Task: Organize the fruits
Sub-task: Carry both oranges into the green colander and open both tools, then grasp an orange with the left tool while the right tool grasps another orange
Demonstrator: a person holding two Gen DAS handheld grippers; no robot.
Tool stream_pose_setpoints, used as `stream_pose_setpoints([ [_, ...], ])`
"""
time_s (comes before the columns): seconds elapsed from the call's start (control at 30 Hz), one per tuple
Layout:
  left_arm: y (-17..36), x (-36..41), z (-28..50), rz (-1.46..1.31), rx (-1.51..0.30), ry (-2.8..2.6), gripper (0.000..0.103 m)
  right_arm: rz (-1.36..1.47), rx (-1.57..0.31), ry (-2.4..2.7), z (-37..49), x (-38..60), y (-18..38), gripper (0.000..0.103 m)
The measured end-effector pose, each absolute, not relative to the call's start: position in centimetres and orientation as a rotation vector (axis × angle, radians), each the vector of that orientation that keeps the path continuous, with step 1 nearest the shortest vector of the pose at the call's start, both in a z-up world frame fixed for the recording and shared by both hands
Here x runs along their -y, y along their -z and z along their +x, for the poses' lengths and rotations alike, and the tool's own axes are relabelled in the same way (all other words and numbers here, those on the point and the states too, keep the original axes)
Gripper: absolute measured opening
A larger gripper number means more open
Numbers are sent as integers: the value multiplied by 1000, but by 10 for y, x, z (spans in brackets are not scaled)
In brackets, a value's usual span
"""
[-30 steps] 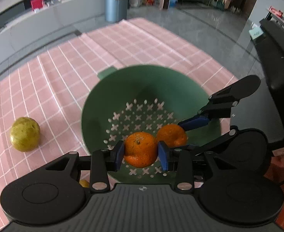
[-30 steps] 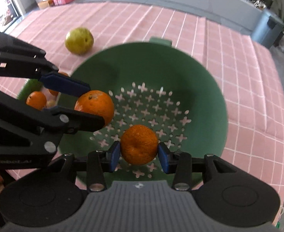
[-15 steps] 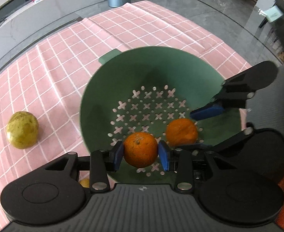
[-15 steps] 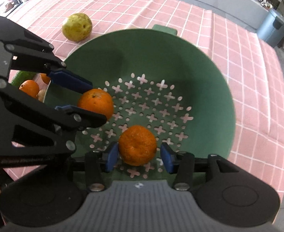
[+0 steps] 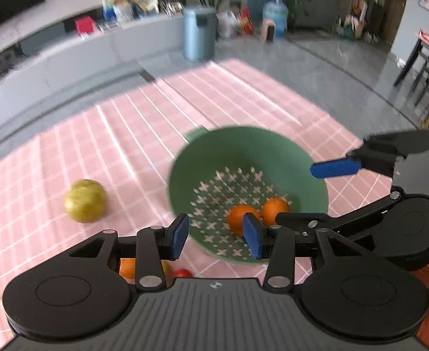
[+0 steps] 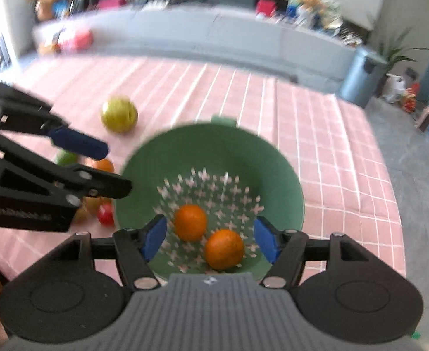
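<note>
A green colander [image 5: 243, 152] [image 6: 214, 149] stands on the pink checked cloth. Two oranges lie loose on its perforated floor, side by side [image 5: 239, 218] [image 5: 274, 209]; in the right wrist view one orange [image 6: 190, 222] lies left of the other orange [image 6: 223, 248]. My left gripper [image 5: 215, 235] is open and empty, above the colander's near left rim. My right gripper [image 6: 211, 239] is open and empty above the colander's near edge. Each gripper shows in the other's view, the right one [image 5: 337, 168] and the left one [image 6: 79, 143].
A yellow-green fruit [image 5: 85, 200] [image 6: 119, 113] lies on the cloth left of the colander. Several small fruits, orange [image 6: 104, 165], green [image 6: 65, 158] and red [image 6: 106, 213], sit in a cluster near the colander's left side. The cloth's right edge drops to grey floor.
Both grippers have opened and let go of their oranges, which now lie in the colander. Both grippers have lifted and pulled back from it.
</note>
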State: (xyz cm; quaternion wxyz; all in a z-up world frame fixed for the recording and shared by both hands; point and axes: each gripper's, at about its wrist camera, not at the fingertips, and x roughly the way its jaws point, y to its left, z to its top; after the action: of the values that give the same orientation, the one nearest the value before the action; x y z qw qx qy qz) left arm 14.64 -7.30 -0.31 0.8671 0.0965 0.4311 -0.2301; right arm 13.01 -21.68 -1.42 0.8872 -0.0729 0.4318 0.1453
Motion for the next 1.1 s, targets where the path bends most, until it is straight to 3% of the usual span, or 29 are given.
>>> stream_pose_setpoints([
  [0.2,-27,39,108,175,-791,472,51,40,-770,-272,89,208,-3,63],
  [0.47,-21,-2,75,168,-731,389,51,146,-690,-266,47,177,11,63],
  [1.1,31,-31,89,189,-851,438,51,-66,-726,-411,75,130,39,58],
])
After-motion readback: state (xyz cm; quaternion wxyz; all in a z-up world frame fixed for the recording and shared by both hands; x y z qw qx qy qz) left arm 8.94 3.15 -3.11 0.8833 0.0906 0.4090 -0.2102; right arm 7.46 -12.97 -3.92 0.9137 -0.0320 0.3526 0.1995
